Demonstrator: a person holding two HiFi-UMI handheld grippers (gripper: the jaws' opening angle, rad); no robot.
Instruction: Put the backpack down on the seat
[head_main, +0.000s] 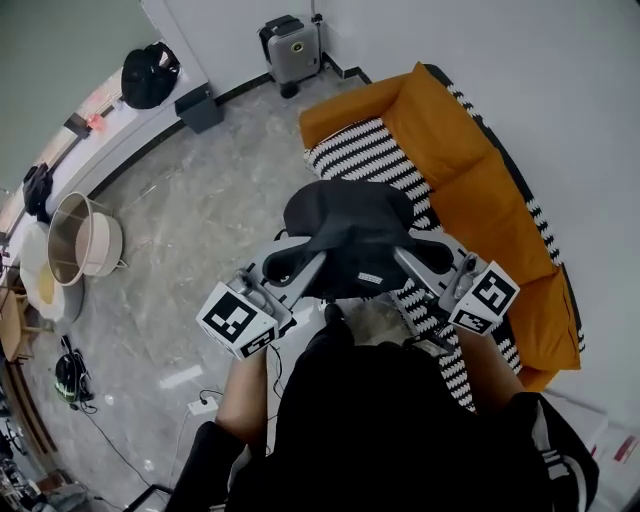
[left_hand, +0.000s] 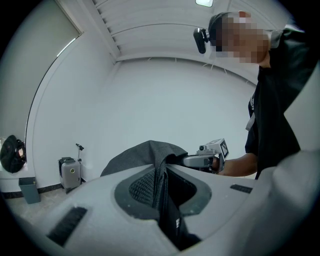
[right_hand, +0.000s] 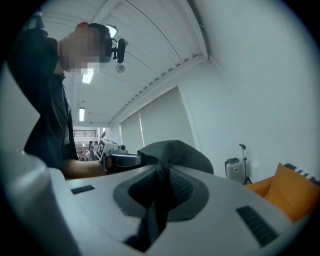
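Observation:
A black backpack (head_main: 350, 232) hangs in the air in front of the person, just left of the orange sofa (head_main: 480, 195). My left gripper (head_main: 316, 264) is shut on a black strap (left_hand: 167, 210) at the pack's left side. My right gripper (head_main: 402, 258) is shut on another strap (right_hand: 156, 210) at its right side. In the left gripper view the pack's dark fabric (left_hand: 142, 156) bulges beyond the jaws, with the right gripper (left_hand: 209, 158) behind it. In the right gripper view the pack (right_hand: 177, 152) rises ahead and the left gripper (right_hand: 117, 160) shows past it.
A black-and-white striped throw (head_main: 365, 155) covers part of the sofa seat. A small grey suitcase (head_main: 290, 48) stands by the far wall, a dark bin (head_main: 200, 108) and a black bag (head_main: 150, 75) to its left. A round tub (head_main: 85, 238) and cables (head_main: 205, 402) lie on the floor.

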